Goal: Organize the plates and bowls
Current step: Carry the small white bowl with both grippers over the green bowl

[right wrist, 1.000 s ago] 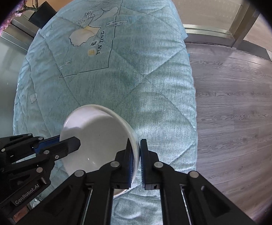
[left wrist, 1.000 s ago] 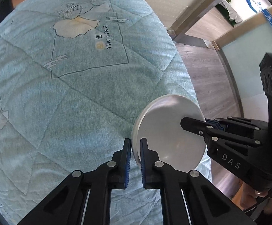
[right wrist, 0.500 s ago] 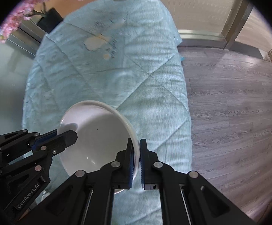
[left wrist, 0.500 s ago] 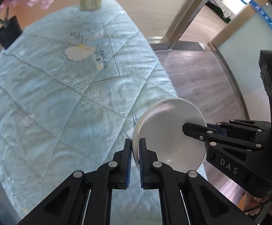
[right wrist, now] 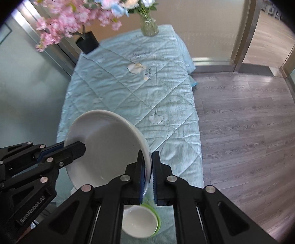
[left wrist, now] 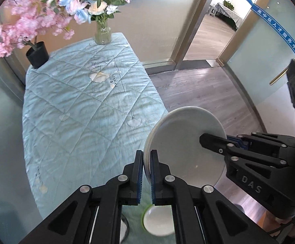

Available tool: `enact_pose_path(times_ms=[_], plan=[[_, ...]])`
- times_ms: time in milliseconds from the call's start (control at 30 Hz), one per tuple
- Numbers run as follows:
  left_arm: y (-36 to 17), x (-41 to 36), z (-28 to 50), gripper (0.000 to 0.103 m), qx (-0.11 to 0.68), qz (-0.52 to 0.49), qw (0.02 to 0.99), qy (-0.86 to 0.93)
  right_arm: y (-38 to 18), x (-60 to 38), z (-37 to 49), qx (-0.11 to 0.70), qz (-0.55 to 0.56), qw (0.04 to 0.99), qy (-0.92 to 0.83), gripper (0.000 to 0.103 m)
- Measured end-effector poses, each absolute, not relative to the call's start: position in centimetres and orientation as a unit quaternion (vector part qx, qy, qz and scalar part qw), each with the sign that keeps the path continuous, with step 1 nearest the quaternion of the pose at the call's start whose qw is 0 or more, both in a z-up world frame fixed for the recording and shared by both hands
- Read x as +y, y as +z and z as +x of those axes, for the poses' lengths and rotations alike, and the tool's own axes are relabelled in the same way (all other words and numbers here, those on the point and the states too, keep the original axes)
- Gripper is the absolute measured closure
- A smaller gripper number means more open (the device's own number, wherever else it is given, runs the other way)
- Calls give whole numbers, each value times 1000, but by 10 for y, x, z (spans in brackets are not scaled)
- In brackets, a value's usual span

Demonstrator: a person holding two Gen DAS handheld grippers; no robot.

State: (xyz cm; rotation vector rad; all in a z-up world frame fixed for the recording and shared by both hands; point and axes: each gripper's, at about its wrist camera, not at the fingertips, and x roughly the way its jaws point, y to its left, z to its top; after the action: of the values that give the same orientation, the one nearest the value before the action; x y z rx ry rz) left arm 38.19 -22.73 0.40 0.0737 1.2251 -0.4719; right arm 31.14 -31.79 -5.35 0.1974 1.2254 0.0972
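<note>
A white plate (left wrist: 180,146) hangs in the air above the near end of the table, held by both grippers at opposite rims. My left gripper (left wrist: 146,172) is shut on its left rim; from the right wrist view that gripper (right wrist: 80,148) comes in from the left. My right gripper (right wrist: 147,174) is shut on the plate (right wrist: 106,148) at its right rim, and it shows in the left wrist view (left wrist: 214,140) on the right. Below, on the cloth, sits a white bowl with a green rim (right wrist: 141,221), also visible under my left fingers as the same bowl (left wrist: 157,221).
A long table under a quilted light-blue cloth (left wrist: 76,105) stretches away. At its far end stand a glass vase of flowers (left wrist: 102,32) and a black pot with pink blossoms (left wrist: 37,55). Wooden floor (right wrist: 249,134) lies to the right, with glass doors behind.
Both grippers have risen well above the table with the plate between them. The view has widened: the vase, the flower pot and the green-rimmed bowl below have come into sight.
</note>
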Motion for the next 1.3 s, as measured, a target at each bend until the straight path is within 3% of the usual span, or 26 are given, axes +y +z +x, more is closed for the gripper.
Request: enact_pose_path(times_ms=[167, 467, 1300], plan=[[30, -212, 328, 101, 564, 31, 795, -220, -27, -306, 269, 560, 86, 823, 51, 96], [26, -188, 251, 101, 579, 23, 786, -216, -40, -291, 213, 575, 87, 811, 66, 96], [-121, -172, 201, 101, 677, -18, 709, -196, -159, -279, 161, 647, 120, 750, 65, 95]])
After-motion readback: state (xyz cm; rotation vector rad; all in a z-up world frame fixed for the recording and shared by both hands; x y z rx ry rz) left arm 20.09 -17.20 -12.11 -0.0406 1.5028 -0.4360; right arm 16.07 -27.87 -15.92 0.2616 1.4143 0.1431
